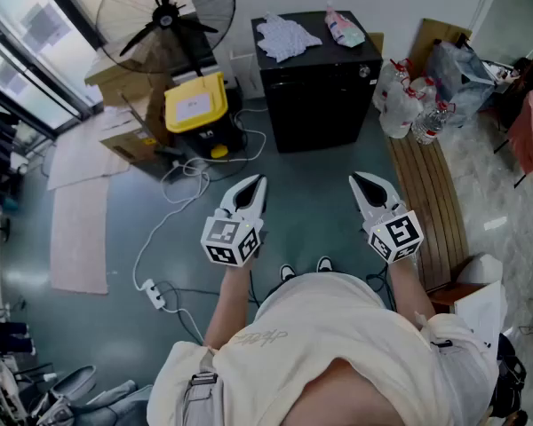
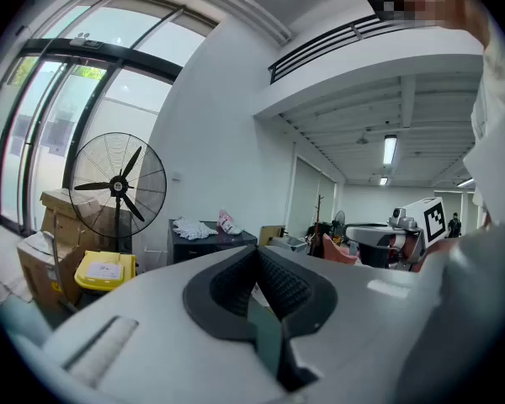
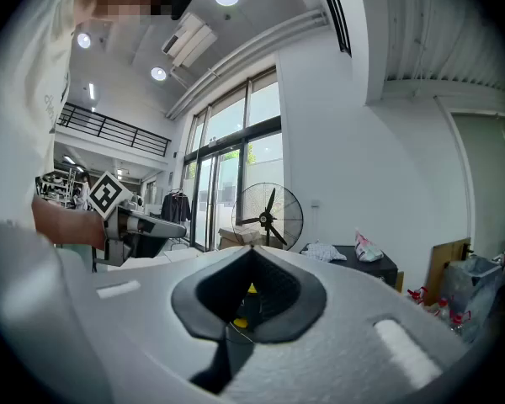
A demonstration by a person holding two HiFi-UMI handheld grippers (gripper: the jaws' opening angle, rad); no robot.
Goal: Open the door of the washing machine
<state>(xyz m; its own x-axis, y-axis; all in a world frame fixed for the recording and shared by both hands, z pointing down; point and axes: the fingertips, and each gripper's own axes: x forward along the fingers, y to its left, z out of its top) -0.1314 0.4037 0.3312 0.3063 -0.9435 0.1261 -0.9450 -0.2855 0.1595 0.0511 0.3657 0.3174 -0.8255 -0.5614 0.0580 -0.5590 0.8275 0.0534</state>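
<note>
A black boxy machine [image 1: 318,82] stands on the floor by the far wall, with a white cloth [image 1: 284,35] and a pink packet on its top. It also shows in the left gripper view [image 2: 204,247] and in the right gripper view [image 3: 372,269]. Its door cannot be made out. My left gripper [image 1: 256,185] and right gripper [image 1: 359,183] are held side by side in the air, well short of the machine and pointing toward it. Both have their jaws together with nothing between them [image 2: 257,252] [image 3: 252,249].
A large standing fan [image 1: 164,16] and a yellow appliance [image 1: 195,105] stand left of the machine beside cardboard boxes. A white cable and power strip [image 1: 153,293] lie on the floor. A wooden bench [image 1: 431,202] with plastic bags [image 1: 404,105] runs along the right.
</note>
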